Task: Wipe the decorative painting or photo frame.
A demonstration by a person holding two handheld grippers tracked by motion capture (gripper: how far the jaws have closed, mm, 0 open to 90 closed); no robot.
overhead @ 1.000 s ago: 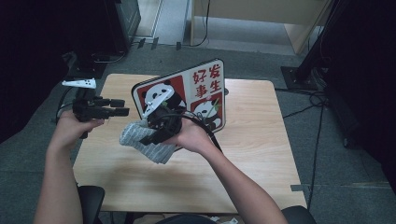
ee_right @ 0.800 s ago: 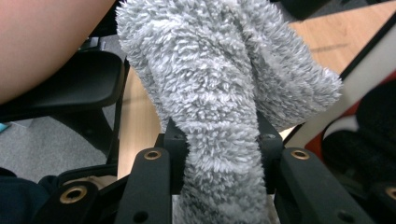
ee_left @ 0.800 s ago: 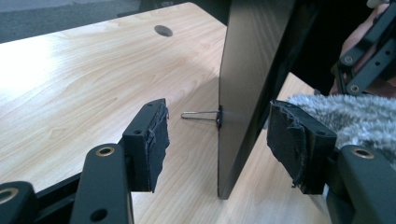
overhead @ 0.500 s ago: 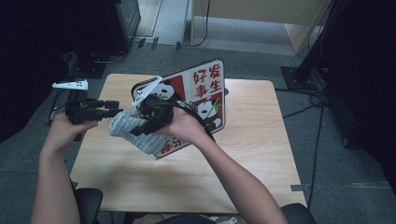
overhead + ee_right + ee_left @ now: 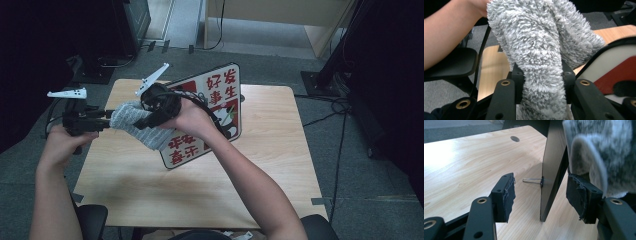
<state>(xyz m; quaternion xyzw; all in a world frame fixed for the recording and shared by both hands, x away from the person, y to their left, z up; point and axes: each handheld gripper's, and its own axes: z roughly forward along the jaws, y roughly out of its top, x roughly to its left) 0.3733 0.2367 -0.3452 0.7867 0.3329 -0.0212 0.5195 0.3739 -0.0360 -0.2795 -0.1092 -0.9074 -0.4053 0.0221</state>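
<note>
Now, step: your right tool [image 5: 150,107] clamps the grey fleece sock [image 5: 145,127], lifted off the counter [image 5: 280,165].
Left tool [image 5: 102,114]: jaws spread, empty.
Next: close it on the sock's free end.

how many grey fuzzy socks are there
1: the fuzzy grey sock hangs above the table, pinched by the right gripper in front of the panda board. A second could be folded inside; I cannot tell.

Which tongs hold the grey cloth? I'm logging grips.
The right tongs: their jaws pinch the cloth. The left tongs stand open beside it.
</note>
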